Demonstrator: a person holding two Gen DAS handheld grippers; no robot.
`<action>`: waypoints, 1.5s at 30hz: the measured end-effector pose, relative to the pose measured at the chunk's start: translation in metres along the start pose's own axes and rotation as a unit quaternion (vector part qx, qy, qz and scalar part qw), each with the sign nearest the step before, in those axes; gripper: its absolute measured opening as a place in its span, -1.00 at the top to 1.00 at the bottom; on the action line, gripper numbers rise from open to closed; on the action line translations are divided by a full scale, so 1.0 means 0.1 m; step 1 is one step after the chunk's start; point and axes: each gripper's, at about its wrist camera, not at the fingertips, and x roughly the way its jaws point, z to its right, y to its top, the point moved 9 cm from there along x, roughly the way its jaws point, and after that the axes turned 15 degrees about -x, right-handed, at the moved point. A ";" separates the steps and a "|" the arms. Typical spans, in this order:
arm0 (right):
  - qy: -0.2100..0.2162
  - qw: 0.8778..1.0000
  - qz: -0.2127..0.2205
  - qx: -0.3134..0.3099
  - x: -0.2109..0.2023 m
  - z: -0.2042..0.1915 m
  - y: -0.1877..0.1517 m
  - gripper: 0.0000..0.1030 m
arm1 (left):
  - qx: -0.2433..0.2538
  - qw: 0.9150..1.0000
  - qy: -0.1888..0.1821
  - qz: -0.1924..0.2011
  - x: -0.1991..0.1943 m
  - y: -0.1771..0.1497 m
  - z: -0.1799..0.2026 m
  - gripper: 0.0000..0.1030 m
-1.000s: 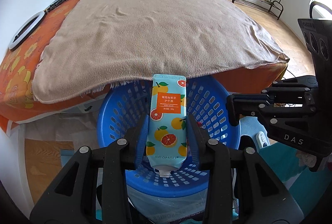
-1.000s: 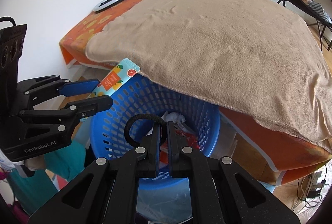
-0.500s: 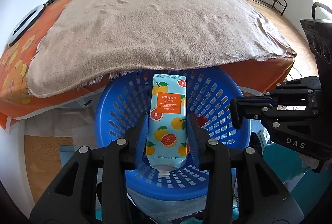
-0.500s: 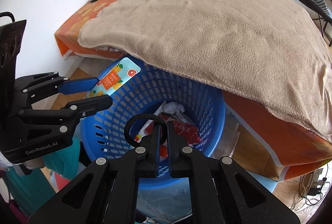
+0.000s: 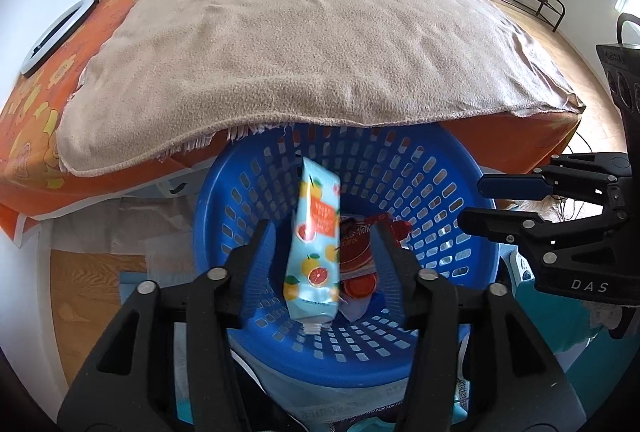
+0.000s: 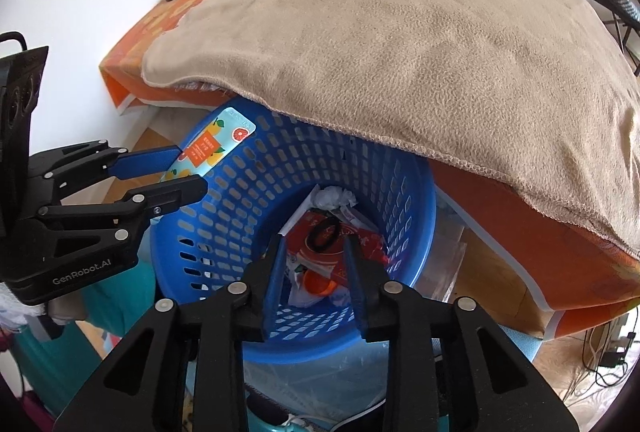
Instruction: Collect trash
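- Lettering first, left wrist view: "DAS" stands in white on the right gripper's [image 5: 480, 203] black body at the right edge. The pale blue tube [image 5: 314, 244] with orange-fruit pictures carries an orange label too blurred to read.
- Same view, centre: the left gripper [image 5: 320, 256] has its jaws opening, and the tube hangs between the fingers, blurred and apart from both pads, over the blue basket [image 5: 440, 167], which sits under the tan blanket [image 5: 300, 43].
- Right wrist view, left edge: "GenRobot.AI" is printed on the left gripper's [image 6: 192, 171] body. Here the tube [image 6: 212, 147] shows at the basket's [image 6: 412, 191] upper-left rim.
- Only this view shows the black ring [image 6: 325, 233] on the red wrapper [image 6: 320, 248] and crumpled white paper [image 6: 334, 197] at the basket's bottom. The right gripper [image 6: 314, 264], jaws opening, holds nothing.
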 end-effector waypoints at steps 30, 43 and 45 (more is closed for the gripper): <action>-0.015 0.999 0.018 0.042 -0.25 0.17 0.08 -0.03 | -0.014 0.999 -0.006 0.042 -0.32 0.29 0.05 -0.32; -0.040 0.997 0.043 0.047 -0.54 0.34 0.27 -0.16 | -0.013 0.996 -0.030 0.078 -0.66 0.60 0.23 -0.50; -0.046 0.997 0.050 0.042 -0.62 0.35 0.32 -0.16 | -0.015 0.996 -0.034 0.083 -0.71 0.67 0.25 -0.51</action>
